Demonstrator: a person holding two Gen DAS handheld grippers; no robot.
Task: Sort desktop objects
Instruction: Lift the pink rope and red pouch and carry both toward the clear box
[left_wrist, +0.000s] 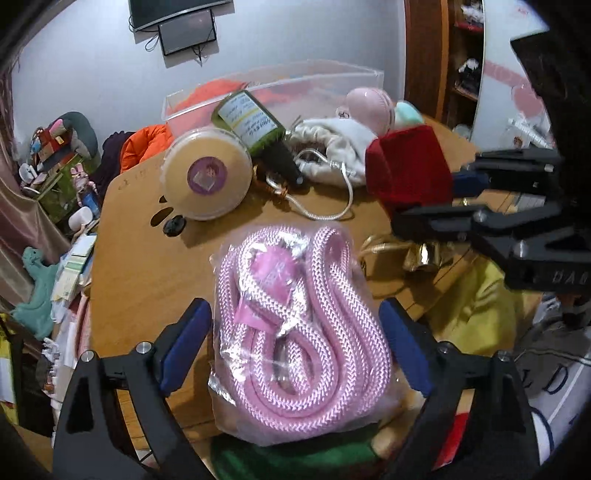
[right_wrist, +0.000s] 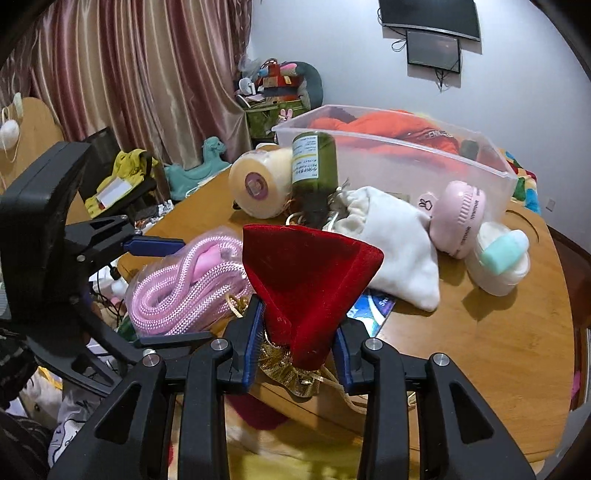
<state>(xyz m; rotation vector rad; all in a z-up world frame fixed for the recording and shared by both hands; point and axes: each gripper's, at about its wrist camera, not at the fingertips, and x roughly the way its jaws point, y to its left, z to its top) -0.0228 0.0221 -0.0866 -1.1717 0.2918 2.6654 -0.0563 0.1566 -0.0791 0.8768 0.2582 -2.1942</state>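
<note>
Left wrist view: left gripper (left_wrist: 295, 343) spread wide around bagged pink rope (left_wrist: 295, 325) at near edge of wooden table (left_wrist: 147, 258); pads beside bag, contact unclear. Beyond: round tub (left_wrist: 207, 173), green bottle (left_wrist: 255, 125), white pouch (left_wrist: 332, 147), clear bin (left_wrist: 273, 88).

Right wrist view: right gripper (right_wrist: 297, 347) pinching red velvet pouch (right_wrist: 306, 273), raised above table, pink rope just left.

Two pouches (right_wrist: 310, 280) (right_wrist: 391, 243), one bottle (right_wrist: 314, 162), one bin (right_wrist: 406, 147)
</note>
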